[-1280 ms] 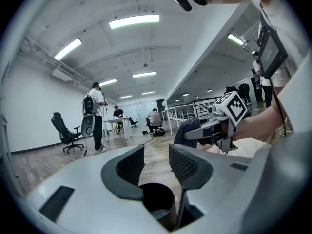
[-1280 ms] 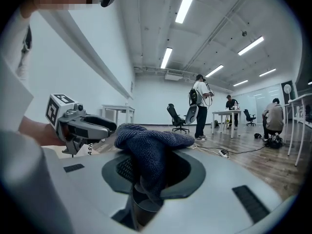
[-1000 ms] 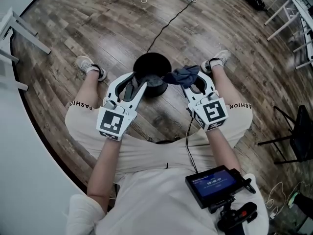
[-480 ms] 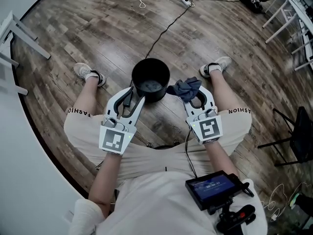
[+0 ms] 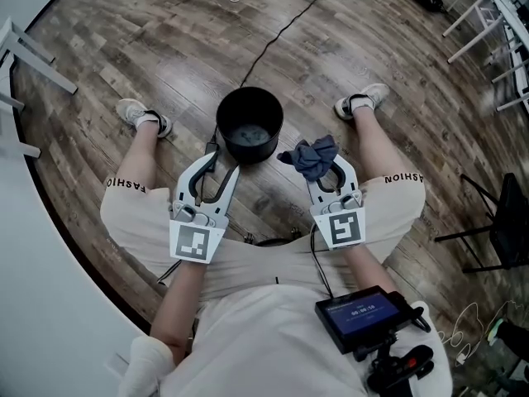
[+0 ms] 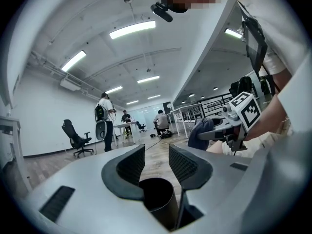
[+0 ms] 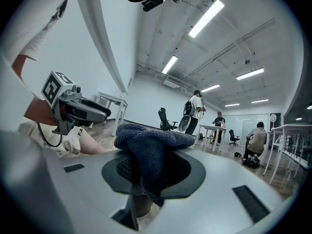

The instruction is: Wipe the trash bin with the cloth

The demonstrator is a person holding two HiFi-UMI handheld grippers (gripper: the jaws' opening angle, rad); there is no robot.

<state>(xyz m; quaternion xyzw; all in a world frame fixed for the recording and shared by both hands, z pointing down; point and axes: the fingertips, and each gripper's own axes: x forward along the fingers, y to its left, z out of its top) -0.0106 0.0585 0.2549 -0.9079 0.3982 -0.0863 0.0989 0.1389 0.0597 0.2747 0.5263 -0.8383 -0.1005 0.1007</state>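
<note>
Black and round, the trash bin (image 5: 250,125) stands upright on the wooden floor (image 5: 149,48) between the person's two shoes, its mouth open to the head camera. The left gripper (image 5: 216,165) reaches level toward the near side of the bin; its tips lie just beside the bin's wall, and whether they touch it cannot be told. In the left gripper view its jaws stand about half apart with bare floor showing through the gap, the bin's dark rim sits low beneath them, and the ribbed pads press on nothing.

The right gripper (image 5: 324,172) sits to the right of the bin and a little nearer the person, apart from it. Its jaws are closed on a dark blue cloth (image 5: 312,155), which bunches up over the tips in a crumpled heap; the right gripper view shows the knit fabric pinched between the pads and folded over the top of them.

A black cable (image 5: 273,44) runs across the floor beyond the bin, and a small screen (image 5: 364,311) hangs at the person's chest.
</note>
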